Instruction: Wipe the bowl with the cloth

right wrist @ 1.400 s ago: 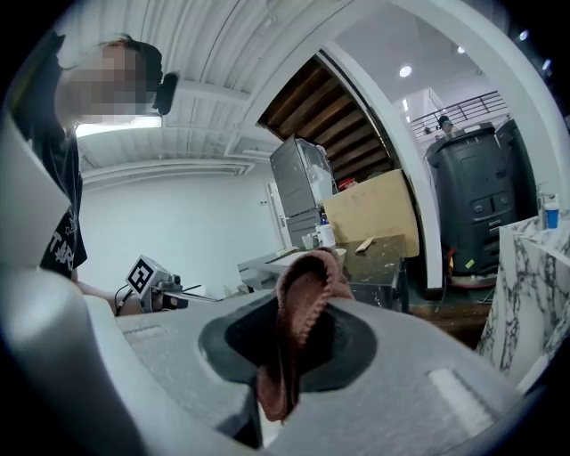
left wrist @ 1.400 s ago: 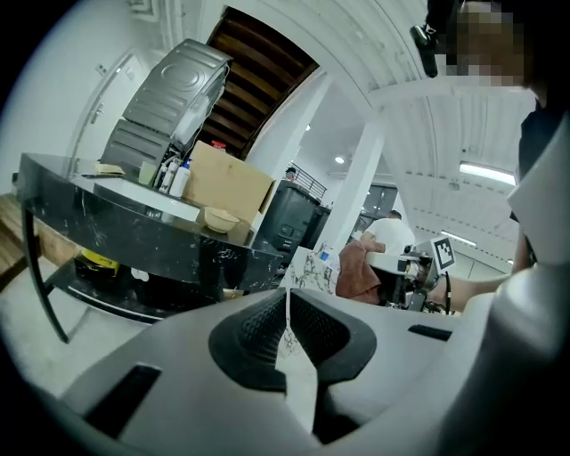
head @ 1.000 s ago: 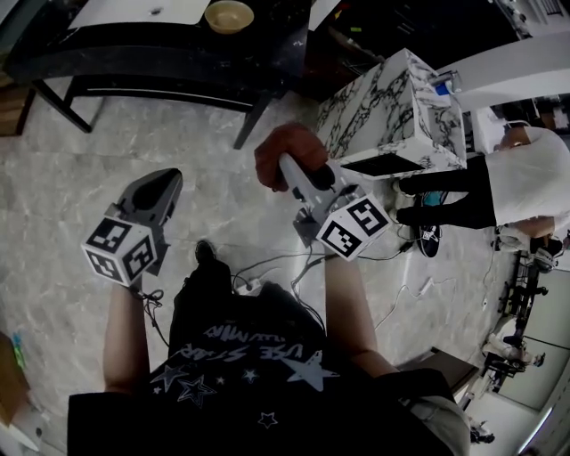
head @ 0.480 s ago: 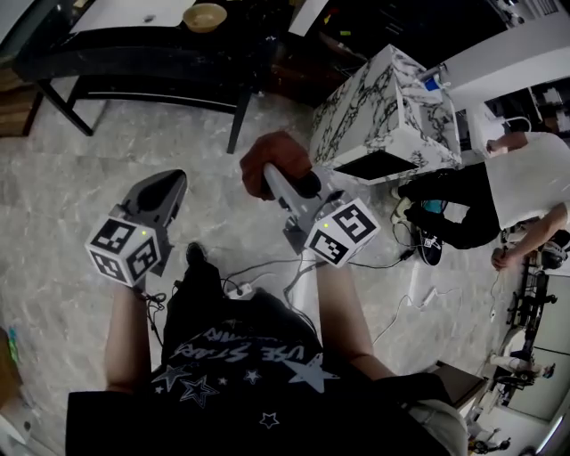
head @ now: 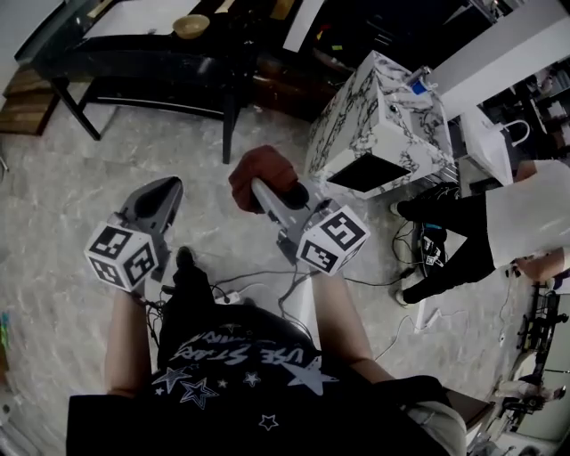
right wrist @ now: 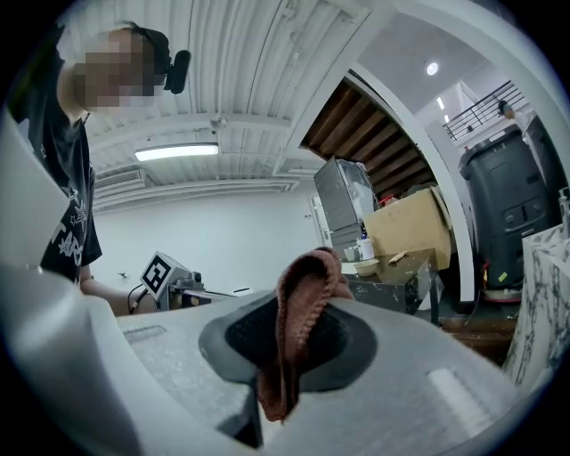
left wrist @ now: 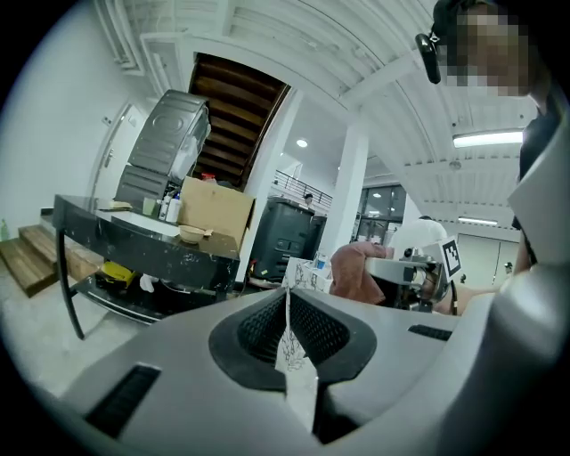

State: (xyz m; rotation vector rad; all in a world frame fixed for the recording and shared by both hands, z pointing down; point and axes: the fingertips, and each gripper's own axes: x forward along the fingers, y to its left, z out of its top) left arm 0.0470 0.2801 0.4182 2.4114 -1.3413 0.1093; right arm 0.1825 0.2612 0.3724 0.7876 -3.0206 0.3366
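Observation:
A tan bowl [head: 191, 25] stands on a black table [head: 116, 53] at the far top left of the head view. It also shows small in the left gripper view, bowl [left wrist: 191, 234], and in the right gripper view, bowl [right wrist: 367, 265]. My right gripper [head: 260, 185] is shut on a reddish-brown cloth [head: 258, 167], which bunches up between its jaws as the cloth [right wrist: 301, 303]. My left gripper [head: 166, 187] is shut with nothing in it, its jaws meeting at a thin slit [left wrist: 287, 303]. Both grippers hang over the floor, well short of the table.
A marble-patterned box [head: 378, 125] stands right of the cloth. Cables [head: 258, 276] trail on the floor by my feet. Another person [head: 499, 223] sits at the right. A cardboard box [left wrist: 214, 209] and bottles sit on the table beside the bowl.
Both grippers have travelled across the floor together, the cloth staying in the right one. In the head view the table and bowl have slid left and the marble box has drifted left.

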